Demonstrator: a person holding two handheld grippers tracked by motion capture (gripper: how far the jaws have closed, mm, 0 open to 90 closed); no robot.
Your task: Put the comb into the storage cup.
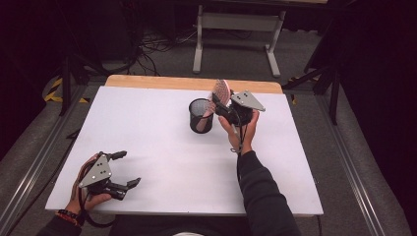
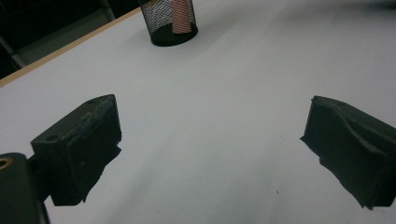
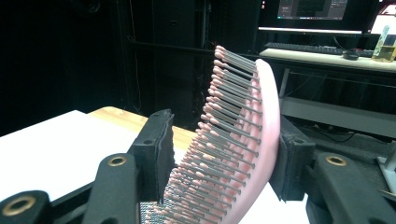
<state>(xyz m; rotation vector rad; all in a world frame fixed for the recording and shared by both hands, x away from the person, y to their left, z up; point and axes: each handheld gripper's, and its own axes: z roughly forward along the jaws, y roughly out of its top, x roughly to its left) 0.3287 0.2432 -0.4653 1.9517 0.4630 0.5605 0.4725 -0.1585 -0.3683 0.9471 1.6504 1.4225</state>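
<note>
White table [image 1: 162,147], right claw [image 3: 219,158] gripping pink hairbrush [image 3: 243,135] above mesh cup [image 1: 201,116]

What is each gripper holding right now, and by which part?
The right gripper clamps the pink hairbrush across its bristled head, handle down in the mesh cup. The left gripper is open, holding nothing.

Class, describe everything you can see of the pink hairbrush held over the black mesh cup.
The pink plastic hairbrush has a curved paddle head set with rows of thin grey bristles tipped in pink. It stands tilted, handle end down inside the black mesh cup, seen pink through the mesh in the left gripper view. The right gripper is shut on its head, one pad against the smooth back, the other on the bristle side.
</note>
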